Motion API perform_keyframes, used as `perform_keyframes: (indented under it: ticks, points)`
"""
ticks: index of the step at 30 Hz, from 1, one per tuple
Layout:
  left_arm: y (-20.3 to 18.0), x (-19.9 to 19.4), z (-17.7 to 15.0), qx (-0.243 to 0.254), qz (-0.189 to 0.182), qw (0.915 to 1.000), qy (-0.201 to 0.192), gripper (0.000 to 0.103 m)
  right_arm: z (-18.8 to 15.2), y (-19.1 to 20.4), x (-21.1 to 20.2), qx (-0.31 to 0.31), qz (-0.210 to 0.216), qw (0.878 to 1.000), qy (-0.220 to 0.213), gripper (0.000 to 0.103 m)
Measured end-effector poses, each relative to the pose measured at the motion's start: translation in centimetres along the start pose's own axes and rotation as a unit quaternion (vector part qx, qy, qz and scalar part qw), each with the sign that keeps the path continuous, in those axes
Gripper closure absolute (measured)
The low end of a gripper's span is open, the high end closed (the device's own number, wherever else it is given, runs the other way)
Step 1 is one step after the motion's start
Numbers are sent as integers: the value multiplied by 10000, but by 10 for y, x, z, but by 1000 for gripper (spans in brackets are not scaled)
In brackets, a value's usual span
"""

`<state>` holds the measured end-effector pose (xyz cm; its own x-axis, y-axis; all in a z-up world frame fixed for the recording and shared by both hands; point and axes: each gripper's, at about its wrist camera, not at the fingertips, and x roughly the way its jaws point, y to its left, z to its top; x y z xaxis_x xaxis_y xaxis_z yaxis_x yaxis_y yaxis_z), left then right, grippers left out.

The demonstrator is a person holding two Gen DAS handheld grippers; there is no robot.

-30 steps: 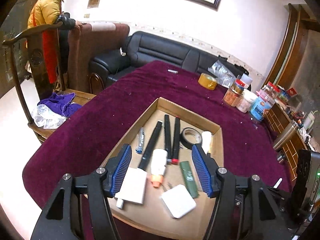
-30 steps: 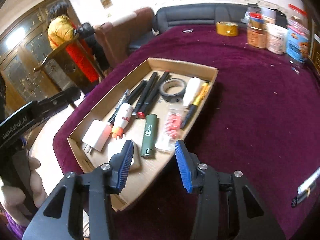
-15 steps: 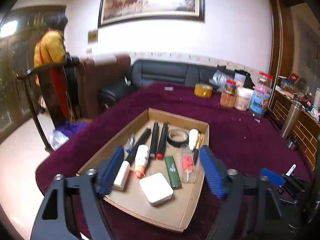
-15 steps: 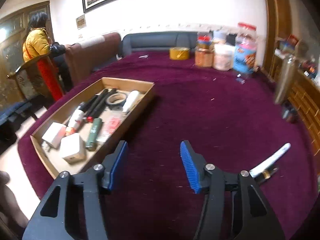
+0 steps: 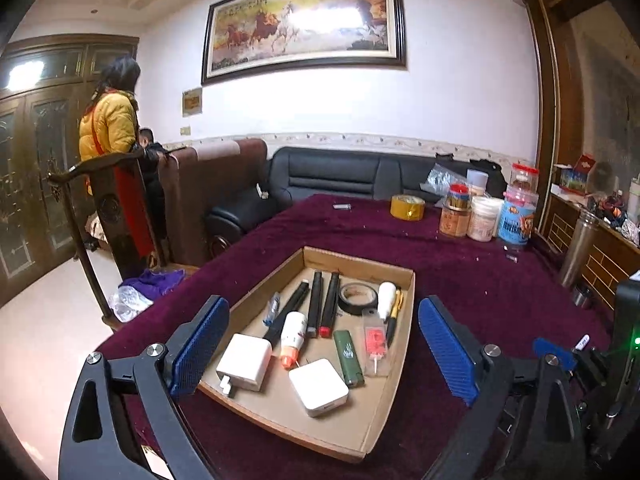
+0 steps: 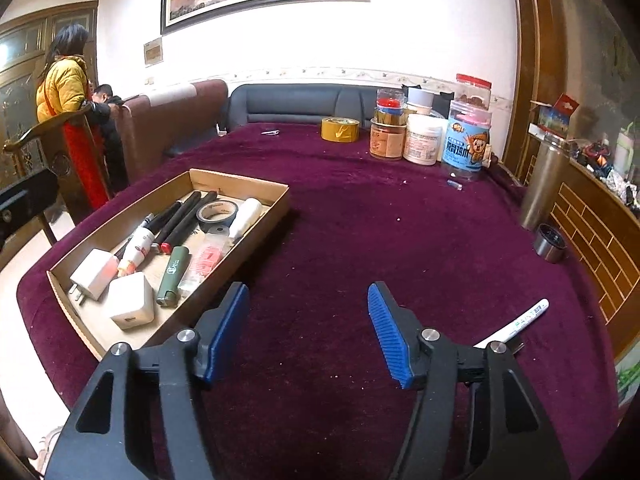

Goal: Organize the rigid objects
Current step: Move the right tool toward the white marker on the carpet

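A shallow cardboard tray [image 5: 396,364] [image 6: 256,184] lies on the purple tablecloth. It holds two white chargers [image 5: 318,386], a green lighter [image 5: 348,356] [image 6: 173,276], black markers [image 5: 316,304], a black tape roll [image 5: 358,298] [image 6: 217,213], a white tube [image 5: 292,338] and a clear pack with a red part [image 5: 374,342]. My left gripper [image 5: 322,356] is open and empty, above the tray's near end. My right gripper [image 6: 308,334] is open and empty over bare cloth right of the tray. A white marker pen [image 6: 516,322] lies on the cloth to its right.
Jars and bottles [image 6: 466,148] and a yellow tape roll [image 6: 340,129] stand at the far table edge. A steel flask [image 6: 542,184] and its cap [image 6: 550,242] sit at the right edge. A wooden chair [image 5: 116,216], a sofa and a person in yellow [image 5: 108,124] are beyond the table.
Both grippers have pulled back and tilted up from the tray. The right gripper has swung right, off the tray to bare cloth, and its jaws have opened wider.
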<state>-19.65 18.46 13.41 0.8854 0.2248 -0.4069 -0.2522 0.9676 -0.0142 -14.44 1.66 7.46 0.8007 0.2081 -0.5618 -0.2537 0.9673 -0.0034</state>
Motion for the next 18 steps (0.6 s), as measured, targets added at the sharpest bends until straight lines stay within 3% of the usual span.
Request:
perform_keyframes:
  ticks: [18]
  points:
    - [6,4,-4,-75,-3,9997,242,10,-1,6,0,-183,-433,9989,86,40]
